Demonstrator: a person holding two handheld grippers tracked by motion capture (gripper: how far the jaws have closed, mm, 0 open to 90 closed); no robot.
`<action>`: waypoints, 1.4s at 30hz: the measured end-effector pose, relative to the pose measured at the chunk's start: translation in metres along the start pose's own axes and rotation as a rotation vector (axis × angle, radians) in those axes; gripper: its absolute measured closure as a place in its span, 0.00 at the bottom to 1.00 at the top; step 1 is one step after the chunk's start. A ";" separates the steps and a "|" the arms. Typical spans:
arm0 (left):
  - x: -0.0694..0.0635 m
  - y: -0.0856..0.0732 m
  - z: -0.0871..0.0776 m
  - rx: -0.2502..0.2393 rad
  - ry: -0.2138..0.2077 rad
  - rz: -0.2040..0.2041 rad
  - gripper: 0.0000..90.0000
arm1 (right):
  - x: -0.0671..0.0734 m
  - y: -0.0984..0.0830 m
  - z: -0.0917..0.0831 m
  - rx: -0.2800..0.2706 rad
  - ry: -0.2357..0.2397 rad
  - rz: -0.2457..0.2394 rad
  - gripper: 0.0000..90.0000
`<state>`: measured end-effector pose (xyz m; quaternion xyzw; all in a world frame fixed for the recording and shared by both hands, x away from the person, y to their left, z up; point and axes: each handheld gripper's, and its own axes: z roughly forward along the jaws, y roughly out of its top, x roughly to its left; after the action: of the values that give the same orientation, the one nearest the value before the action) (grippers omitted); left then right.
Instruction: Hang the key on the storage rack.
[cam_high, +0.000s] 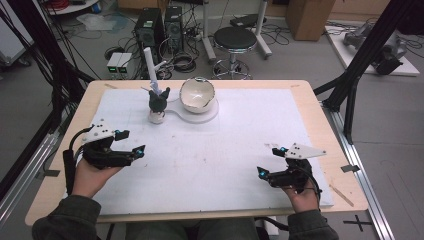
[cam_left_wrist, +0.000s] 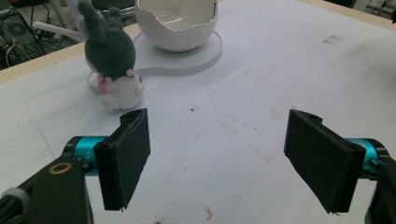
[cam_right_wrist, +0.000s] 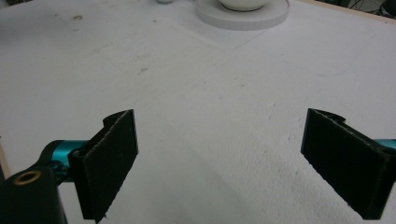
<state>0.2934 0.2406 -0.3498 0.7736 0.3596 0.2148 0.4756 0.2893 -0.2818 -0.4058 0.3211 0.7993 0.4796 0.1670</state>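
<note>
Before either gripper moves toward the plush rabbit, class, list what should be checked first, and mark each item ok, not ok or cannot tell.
1. Left gripper open and holding nothing: ok.
2. Right gripper open and holding nothing: ok.
3. Plush rabbit upright: ok.
4. Bare white mat between the left gripper and the rabbit: ok.
5. Rabbit apart from the eggshell bowl: ok, a gap shows.
6. Whether the rabbit stands loose on its small round base: cannot tell.

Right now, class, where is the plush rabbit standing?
In the high view the plush rabbit stands at the table's far side, left of centre, just left of the eggshell bowl.
</note>
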 end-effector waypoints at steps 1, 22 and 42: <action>-0.001 -0.001 -0.001 0.000 0.001 -0.001 0.25 | 0.000 0.000 0.000 0.002 0.000 0.001 0.11; -0.016 -0.015 -0.003 -0.016 -0.003 0.010 0.23 | 0.000 0.000 0.001 0.008 0.001 0.003 0.11; -0.025 -0.030 -0.011 -0.032 0.007 0.010 0.23 | 0.000 0.000 0.003 0.011 0.003 -0.006 0.11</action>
<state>0.2593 0.2362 -0.3710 0.7669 0.3540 0.2257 0.4854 0.2906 -0.2795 -0.4076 0.3188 0.8033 0.4752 0.1653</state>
